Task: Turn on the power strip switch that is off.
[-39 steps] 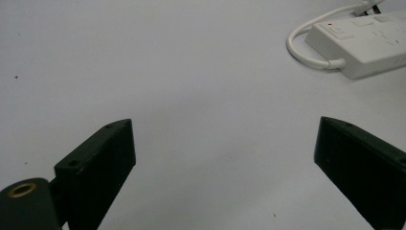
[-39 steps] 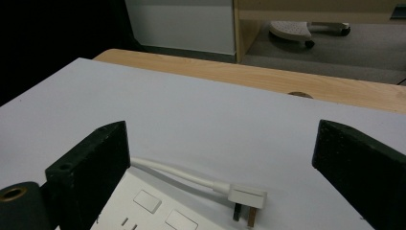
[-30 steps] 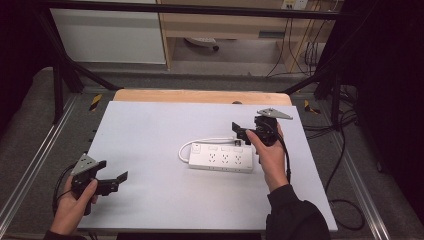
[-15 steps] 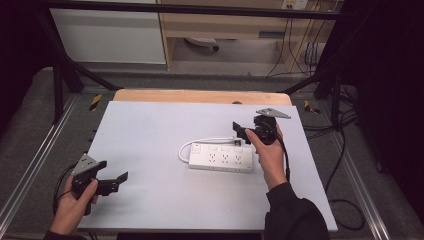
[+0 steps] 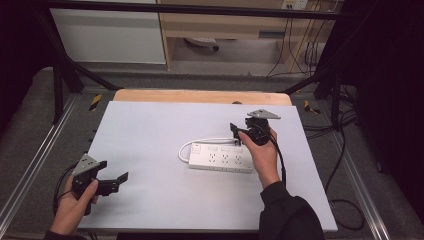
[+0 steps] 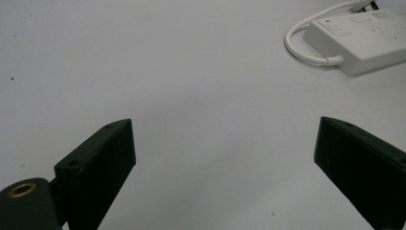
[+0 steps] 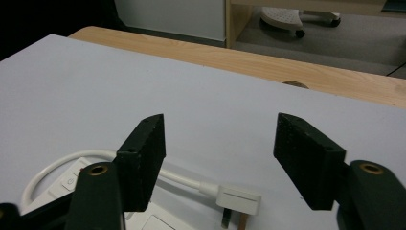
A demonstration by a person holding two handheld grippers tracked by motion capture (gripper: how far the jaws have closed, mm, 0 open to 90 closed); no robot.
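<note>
Between right gripper (image 7: 220, 143) closing, unclamped — plug (image 7: 238, 200), prongs downward, power strip (image 5: 220, 157) lying crosswise.

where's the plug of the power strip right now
In the right gripper view the white plug lies on the table just beyond the power strip, below and between the open right tongs.

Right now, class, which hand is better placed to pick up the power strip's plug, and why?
The right. The right gripper hovers over the plug, its jaws having just been closing with nothing gripped yet. The left gripper sits open at the table's near left corner, far from the power strip.
</note>
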